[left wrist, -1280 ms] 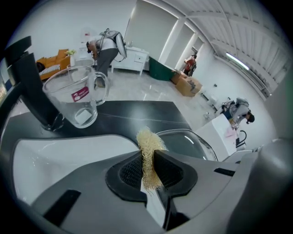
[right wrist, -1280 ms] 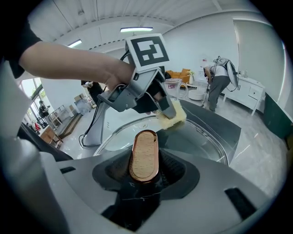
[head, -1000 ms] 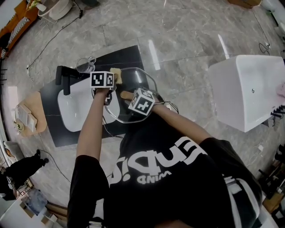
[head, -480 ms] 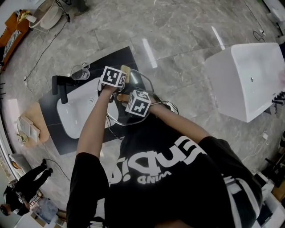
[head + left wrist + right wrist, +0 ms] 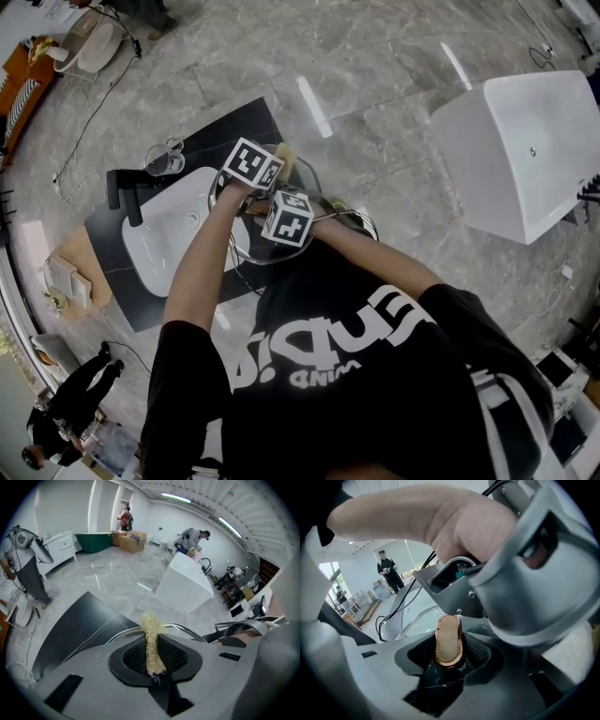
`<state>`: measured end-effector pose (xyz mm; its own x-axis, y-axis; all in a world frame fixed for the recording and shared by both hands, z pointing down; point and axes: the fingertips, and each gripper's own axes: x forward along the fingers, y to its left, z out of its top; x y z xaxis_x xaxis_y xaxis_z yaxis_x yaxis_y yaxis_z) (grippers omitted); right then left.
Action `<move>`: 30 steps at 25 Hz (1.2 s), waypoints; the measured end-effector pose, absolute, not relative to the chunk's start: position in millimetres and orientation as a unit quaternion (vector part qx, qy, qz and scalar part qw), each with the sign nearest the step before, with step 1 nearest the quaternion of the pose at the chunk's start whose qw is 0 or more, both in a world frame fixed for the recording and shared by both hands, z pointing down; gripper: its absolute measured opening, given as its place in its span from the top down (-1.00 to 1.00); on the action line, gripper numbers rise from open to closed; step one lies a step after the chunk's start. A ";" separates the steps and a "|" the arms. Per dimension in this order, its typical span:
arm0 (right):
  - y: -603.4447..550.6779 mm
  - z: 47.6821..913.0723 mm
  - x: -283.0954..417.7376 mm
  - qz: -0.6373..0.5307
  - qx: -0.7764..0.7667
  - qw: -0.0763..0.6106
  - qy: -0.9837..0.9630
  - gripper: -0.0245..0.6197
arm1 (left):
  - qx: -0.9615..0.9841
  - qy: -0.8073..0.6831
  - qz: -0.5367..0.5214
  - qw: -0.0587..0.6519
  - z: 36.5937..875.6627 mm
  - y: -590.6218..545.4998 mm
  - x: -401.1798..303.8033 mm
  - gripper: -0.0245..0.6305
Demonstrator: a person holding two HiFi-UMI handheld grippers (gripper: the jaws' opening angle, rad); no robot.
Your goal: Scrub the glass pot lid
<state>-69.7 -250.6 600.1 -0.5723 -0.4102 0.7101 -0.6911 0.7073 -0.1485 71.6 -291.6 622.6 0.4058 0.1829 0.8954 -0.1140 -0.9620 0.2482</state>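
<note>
The round glass pot lid, clear glass bound by a bright metal rim, is held in the air at the middle of the head view. It hangs over the near end of a white oval basin that is set into a black surface. Basin and surface can be seen through the glass.

The lid is carried by its handle, an oval knob with a cork-coloured face and a copper-coloured band. The right hand-held gripper is clenched on this knob from both sides. In the right gripper view an arc of the rim is seen behind the knob.

A thin, straw-coloured, fibrous loofah pad is pinched upright between the closed jaws of the left hand-held gripper. Its frayed top stands in front of the lid's rim. In the head view this gripper lies at the lid's upper edge, just above the right one. Whether the pad presses on the glass cannot be told.

Each gripper's cube bears black-and-white square patterns, with no letters. Large white lettering is printed on the person's black T-shirt, but it is seen upside down and cannot be read with certainty. A black tap and a clear tumbler stand at the basin's upper left.
</note>
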 end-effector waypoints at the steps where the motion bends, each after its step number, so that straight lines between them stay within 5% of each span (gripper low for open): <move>1: -250.7 599.0 -70.3 0.210 0.319 0.332 -0.862 0.38 | 0.826 0.031 0.547 0.133 622.8 -288.0 73.4 0.73; 23: -250.8 597.7 -69.8 0.208 0.337 0.321 -0.860 0.38 | 0.814 0.133 0.544 0.156 628.0 -249.3 90.6 0.73; 30: -250.3 596.8 -68.8 0.201 0.344 0.318 -0.860 0.38 | 0.820 0.080 0.510 0.247 624.8 -257.7 88.7 0.73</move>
<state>-68.8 -250.3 596.8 -0.5613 -0.4646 0.6848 -0.7196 0.6828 -0.1266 88.7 -257.7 624.8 0.4661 0.3841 0.7970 -0.1208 -0.8648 0.4874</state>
